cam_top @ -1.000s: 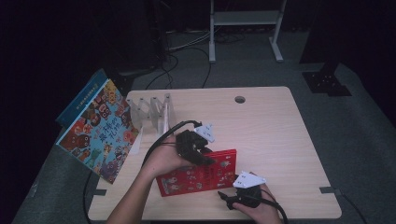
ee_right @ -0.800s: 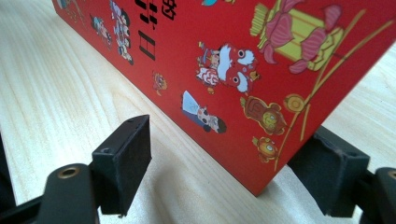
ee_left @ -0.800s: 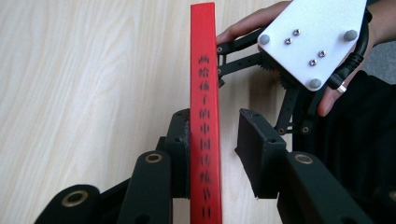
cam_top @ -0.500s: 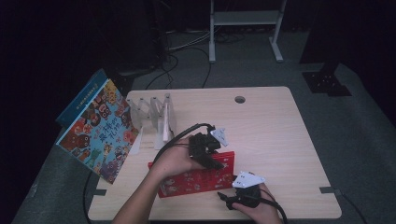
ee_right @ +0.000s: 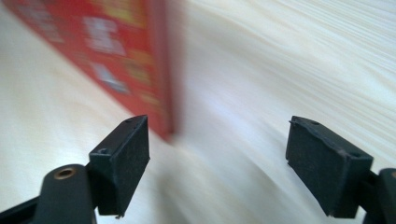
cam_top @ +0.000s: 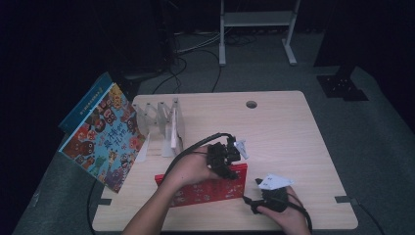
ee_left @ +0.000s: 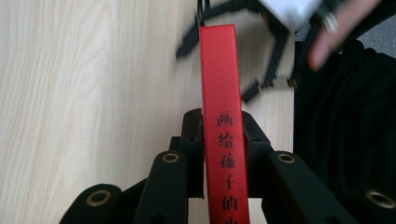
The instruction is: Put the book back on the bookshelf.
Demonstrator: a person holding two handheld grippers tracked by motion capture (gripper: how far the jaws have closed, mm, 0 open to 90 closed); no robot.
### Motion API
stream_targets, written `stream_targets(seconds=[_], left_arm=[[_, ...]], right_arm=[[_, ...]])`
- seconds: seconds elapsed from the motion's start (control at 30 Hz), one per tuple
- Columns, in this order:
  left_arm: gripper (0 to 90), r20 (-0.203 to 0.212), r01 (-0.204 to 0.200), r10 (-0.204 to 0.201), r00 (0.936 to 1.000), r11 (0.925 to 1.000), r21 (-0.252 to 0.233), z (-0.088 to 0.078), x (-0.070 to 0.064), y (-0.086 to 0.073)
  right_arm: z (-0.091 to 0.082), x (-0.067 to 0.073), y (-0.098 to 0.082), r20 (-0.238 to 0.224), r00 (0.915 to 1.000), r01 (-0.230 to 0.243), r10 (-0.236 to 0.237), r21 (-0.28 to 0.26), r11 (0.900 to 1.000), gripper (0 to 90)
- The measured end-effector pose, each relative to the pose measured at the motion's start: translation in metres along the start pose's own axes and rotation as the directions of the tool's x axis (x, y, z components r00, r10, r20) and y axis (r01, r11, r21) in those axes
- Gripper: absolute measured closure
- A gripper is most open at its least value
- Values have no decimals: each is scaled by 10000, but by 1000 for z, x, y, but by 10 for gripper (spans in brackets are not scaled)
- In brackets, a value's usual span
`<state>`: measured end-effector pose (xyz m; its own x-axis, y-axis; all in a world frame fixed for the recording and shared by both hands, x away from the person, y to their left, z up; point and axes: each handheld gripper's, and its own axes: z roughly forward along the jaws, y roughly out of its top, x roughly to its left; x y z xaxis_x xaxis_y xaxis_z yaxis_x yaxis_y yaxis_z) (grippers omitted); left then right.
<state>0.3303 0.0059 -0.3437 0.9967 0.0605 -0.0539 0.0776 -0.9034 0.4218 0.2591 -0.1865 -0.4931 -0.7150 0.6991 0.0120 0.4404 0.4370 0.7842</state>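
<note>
Left gripper (ee_left: pixel 223 140) just closed, jaws clamped on spine of red book (ee_left: pixel 223 116), book at table's (cam_top: pixel 293 132) near edge, right gripper (ee_right: pixel 219 154) spread wide, holding nothing, just beside book's corner.

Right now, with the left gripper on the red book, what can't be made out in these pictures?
- Red book cover print: too small in the high view, motion-blurred in the right gripper view.
- Spine title: cut off by the bottom edge, left gripper view.
- Left gripper fingers: hidden by its own body, high view.
- Right gripper fingers: too dark and small, high view.
</note>
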Motion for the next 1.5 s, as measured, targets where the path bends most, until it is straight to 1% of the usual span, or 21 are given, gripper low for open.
stream_targets(seconds=[0.07, 0.17, 0.27, 0.33, 0.4, 0.47, 0.5, 0.6, 0.7, 0.8, 0.9, 0.97, 1.0, 1.07, 1.17, 1.2, 1.27, 1.37, 1.4, 1.47, 1.5], left_arm=[[765, 41, 123, -123, 9999, 9999, -31, 0, 1, 0], [781, 154, 251, -251, 9996, 9997, -9, 0, 2, 0], [791, 187, 433, -434, 9989, 9991, 32, -1, 2, 0], [793, 102, 475, -475, 9988, 9989, -37, -2, 1, 0], [794, 112, 523, -520, 9986, 9984, -197, -5, 0, -2], [795, 27, 566, -565, 9984, 9977, -381, -10, 0, -6], [795, 9, 599, -600, 9982, 9972, -447, -13, -1, -7], [795, -76, 577, -584, 9983, 9953, -783, -23, -2, -13], [796, -228, 620, -650, 9976, 9916, -1131, -33, -2, -19], [796, -390, 783, -857, 9956, 9835, -1633, -44, -3, -26], [796, -494, 893, -1019, 9936, 9732, -2120, -56, -3, -35], [796, -598, 1075, -1257, 9903, 9636, -2446, -63, -3, -41], [796, -654, 1095, -1299, 9894, 9615, -2520, -65, -3, -43], [796, -785, 1330, -1613, 9838, 9496, -2839, -73, -3, -50], [796, -918, 1476, -1842, 9786, 9391, -3104, -83, -3, -59], [796, -951, 1544, -1943, 9763, 9339, -3225, -87, -3, -63], [796, -1019, 1727, -2211, 9699, 9198, -3524, -93, -4, -69], [796, -1120, 1881, -2460, 9628, 9074, -3759, -103, -5, -79], [796, -1182, 1939, -2570, 9591, 9015, -3869, -107, -6, -83], [796, -1261, 2005, -2695, 9547, 8959, -3965, -112, -6, -90], [796, -1302, 2005, -2714, 9536, 8953, -3978, -116, -5, -94]], right_arm=[[-4, -14, -4, 329, 9991, -282, 277, 151, 9995, 189], [-7, -29, -10, 774, 9953, -613, 588, 300, 9977, 187], [-10, -40, -12, 1151, 9900, -868, 815, 421, 9953, 183], [-11, -47, -13, 1576, 9810, -1219, 1130, 481, 9914, 182], [-12, -54, -15, 2042, 9665, -1681, 1552, 474, 9846, 182], [-11, -60, -17, 2286, 9571, -1956, 1782, 557, 9791, 180], [-11, -63, -18, 2401, 9531, -2044, 1844, 610, 9770, 163], [-11, -66, -19, 2478, 9491, -2146, 1942, 579, 9750, 153], [-9, -68, -19, 2494, 9485, -2135, 1951, 487, 9757, 120], [-7, -69, -19, 2560, 9456, -2202, 2006, 500, 9742, 102], [-7, -70, -18, 2581, 9453, -2189, 1993, 494, 9745, 97], [-6, -70, -18, 2603, 9441, -2223, 2021, 503, 9737, 96], [-6, -70, -18, 2609, 9437, -2238, 2034, 509, 9733, 93], [-6, -71, -17, 2620, 9437, -2225, 2020, 505, 9736, 91], [-5, -71, -17, 2619, 9436, -2232, 2026, 513, 9734, 90], [-5, -71, -17, 2618, 9435, -2239, 2032, 514, 9733, 89], [-5, -72, -17, 2613, 9433, -2255, 2048, 514, 9729, 89], [-5, -72, -17, 2609, 9439, -2227, 2022, 509, 9736, 88], [-5, -72, -17, 2609, 9440, -2222, 2019, 506, 9737, 88], [-5, -72, -17, 2608, 9440, -2222, 2019, 509, 9737, 88], [-5, -72, -17, 2608, 9441, -2222, 2018, 508, 9737, 88]])
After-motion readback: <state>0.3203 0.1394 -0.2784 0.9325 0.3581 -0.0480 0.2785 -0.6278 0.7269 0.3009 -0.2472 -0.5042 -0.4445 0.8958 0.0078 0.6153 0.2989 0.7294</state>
